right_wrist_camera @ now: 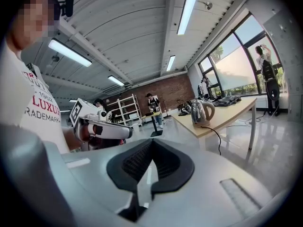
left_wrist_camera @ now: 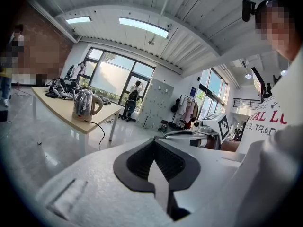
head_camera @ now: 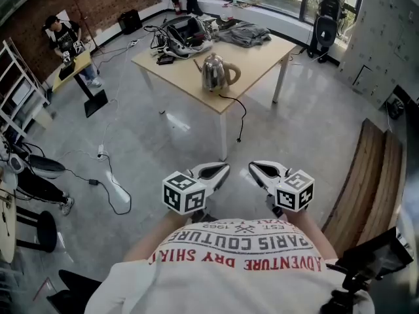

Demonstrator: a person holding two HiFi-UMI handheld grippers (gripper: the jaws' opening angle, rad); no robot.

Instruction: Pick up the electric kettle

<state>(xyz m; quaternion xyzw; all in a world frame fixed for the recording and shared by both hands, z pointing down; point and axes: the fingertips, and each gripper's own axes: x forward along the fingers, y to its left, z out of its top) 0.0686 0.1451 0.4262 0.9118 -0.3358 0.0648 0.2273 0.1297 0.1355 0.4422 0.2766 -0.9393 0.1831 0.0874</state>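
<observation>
The kettle (head_camera: 218,72) is seen standing upright on the table (head_camera: 258,61), near the front edge. It is well apart from both grippers, with open floor (head_camera: 163,149) lying between.

Several risks can be judged from here. A cord (head_camera: 239,113) is seen hanging off the table edge toward the floor. If the kettle is lifted with the cord attached, it could be pulled taut or snagged, and the kettle could be jerked out of the grip. Whether a separate base sits under the kettle cannot be told. The shiny, rounded body is likely to be slippery, so a pinch there could slide off, and the handle (head_camera: 234,74) is judged the safer hold. Behind the kettle, a tangle of cables (head_camera: 177,39) and a grey cloth (head_camera: 243,33) could be knocked if the reach is overshot. Contact made with the jaws as they now stand would only push the kettle.

The left gripper (head_camera: 213,171) and the right gripper (head_camera: 265,171) are held side by side, close in front of the person's chest. They are pointed forward and slightly down, with the tips angled toward each other. The jaws of each are pressed together with nothing between them.
</observation>
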